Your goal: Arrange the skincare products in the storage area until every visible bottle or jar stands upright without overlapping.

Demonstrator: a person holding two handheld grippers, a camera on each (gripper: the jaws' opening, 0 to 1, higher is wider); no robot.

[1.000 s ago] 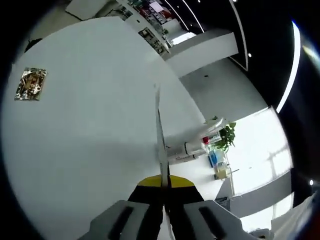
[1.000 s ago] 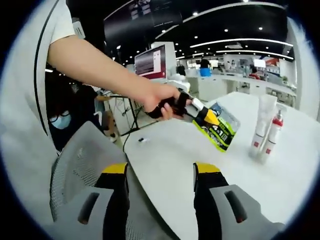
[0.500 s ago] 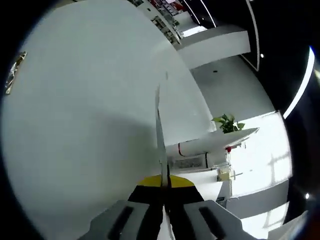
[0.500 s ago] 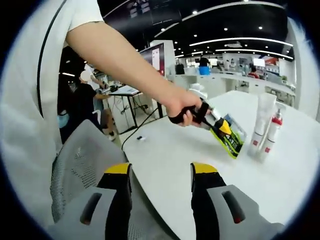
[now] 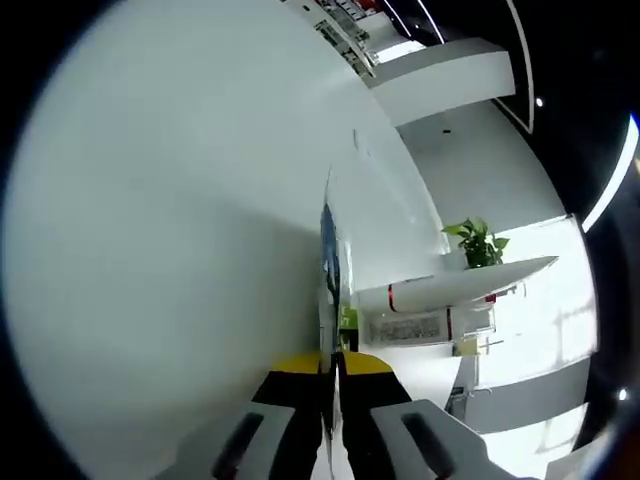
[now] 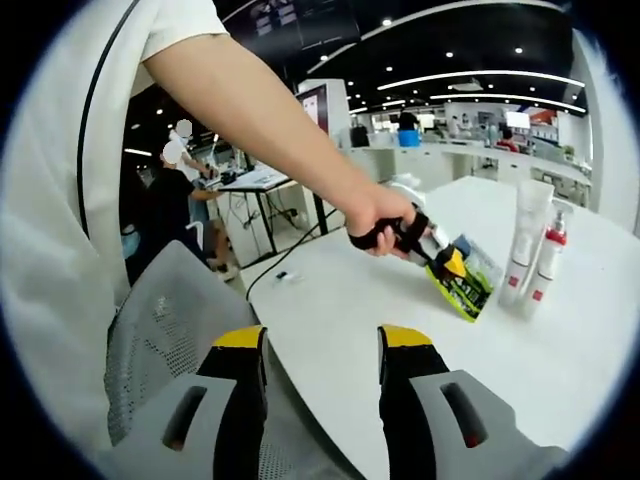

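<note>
Left claw [image 6: 452, 268] has lowered the sachet [image 6: 466, 284] beside two tubes [image 6: 534, 252].

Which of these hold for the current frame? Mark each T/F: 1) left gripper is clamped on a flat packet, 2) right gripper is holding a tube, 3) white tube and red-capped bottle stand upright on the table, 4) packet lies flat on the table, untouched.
1) True. The left gripper is shut on the green sachet; in the left gripper view the sachet shows edge-on between the closed jaws.
2) False. The right gripper is open and holds nothing.
3) True. The white tube and the red-capped bottle stand upright side by side on the white table.
4) False. The sachet is gripped by the left gripper, tilted down toward the table.
</note>
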